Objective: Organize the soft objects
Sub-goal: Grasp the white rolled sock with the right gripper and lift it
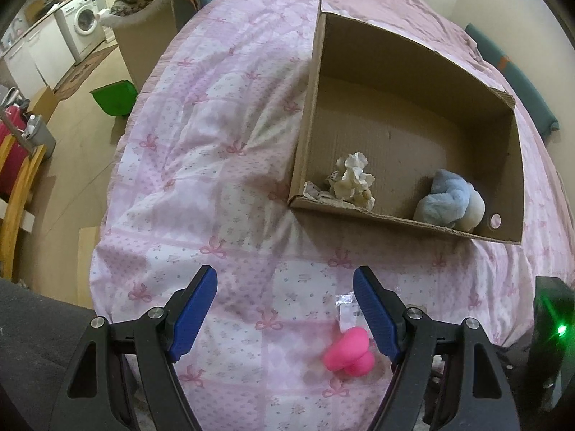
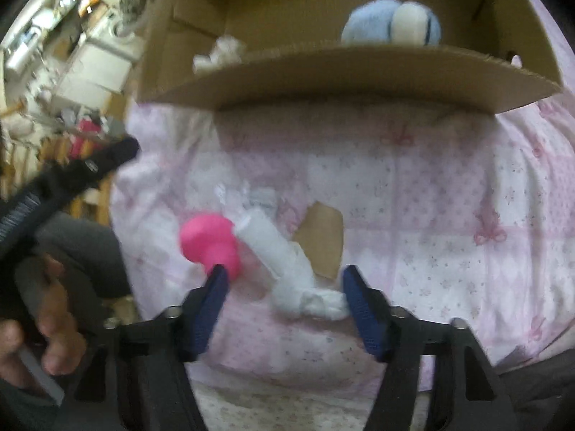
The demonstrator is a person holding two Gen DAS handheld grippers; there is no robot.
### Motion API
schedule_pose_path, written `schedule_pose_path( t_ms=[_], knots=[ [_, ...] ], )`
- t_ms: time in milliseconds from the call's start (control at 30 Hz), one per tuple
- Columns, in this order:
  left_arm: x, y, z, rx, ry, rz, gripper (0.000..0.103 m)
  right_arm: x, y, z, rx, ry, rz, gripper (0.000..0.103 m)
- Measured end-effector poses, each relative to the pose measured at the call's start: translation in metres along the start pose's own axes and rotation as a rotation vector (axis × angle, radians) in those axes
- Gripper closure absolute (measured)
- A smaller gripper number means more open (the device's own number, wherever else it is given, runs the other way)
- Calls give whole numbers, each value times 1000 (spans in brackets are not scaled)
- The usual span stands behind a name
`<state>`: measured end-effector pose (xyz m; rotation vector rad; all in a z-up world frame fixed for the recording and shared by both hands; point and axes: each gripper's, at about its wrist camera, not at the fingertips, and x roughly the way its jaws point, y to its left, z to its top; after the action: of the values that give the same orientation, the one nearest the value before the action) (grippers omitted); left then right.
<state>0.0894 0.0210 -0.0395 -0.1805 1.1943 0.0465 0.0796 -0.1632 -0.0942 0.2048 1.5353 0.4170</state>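
Note:
An open cardboard box (image 1: 406,136) lies on the pink bedcover and holds a white frilly soft toy (image 1: 354,179) and a blue and white plush (image 1: 451,201). A pink soft toy (image 1: 346,353) lies on the cover near the inner side of my left gripper's right finger. My left gripper (image 1: 285,287) is open and empty above the cover. In the right wrist view my right gripper (image 2: 285,283) is open, with a white soft object (image 2: 287,265) lying between its fingertips and the pink toy (image 2: 210,240) by its left finger. The box (image 2: 341,75) is ahead, with the plush (image 2: 393,21) inside.
A torn cardboard scrap (image 2: 321,237) and a clear wrapper (image 1: 346,309) lie on the pink bedcover (image 1: 215,165). The bed's left edge drops to a floor with a green bin (image 1: 115,98), a wooden chair (image 1: 18,194) and a washing machine (image 1: 82,25).

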Motion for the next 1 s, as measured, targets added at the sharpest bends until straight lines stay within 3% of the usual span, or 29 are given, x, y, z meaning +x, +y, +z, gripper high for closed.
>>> schedule_pose_path(
  t_ms=[67, 167, 333, 433, 633, 800, 1000],
  knots=[
    [0, 0, 0, 2, 2, -1, 27, 1, -1, 2, -16, 4, -33, 68],
    [1, 0, 0, 2, 7, 2, 27, -5, -2, 0, -24, -12, -14, 80],
    [4, 4, -1, -11, 22, 3, 27, -27, -6, -6, -39, -71, 76, 81],
    [8, 2, -5, -4, 55, -15, 27, -53, -16, -9, -20, -174, 118, 81],
    [22, -24, -21, 114, 147, -67, 27, -82, -32, -4, 55, -310, 127, 81],
    [40, -37, -35, 157, 253, -102, 27, -77, -41, -2, 105, -302, 111, 81],
    [58, -46, -43, 185, 326, -105, 27, -72, -41, 5, 112, -286, 98, 81]
  ],
)
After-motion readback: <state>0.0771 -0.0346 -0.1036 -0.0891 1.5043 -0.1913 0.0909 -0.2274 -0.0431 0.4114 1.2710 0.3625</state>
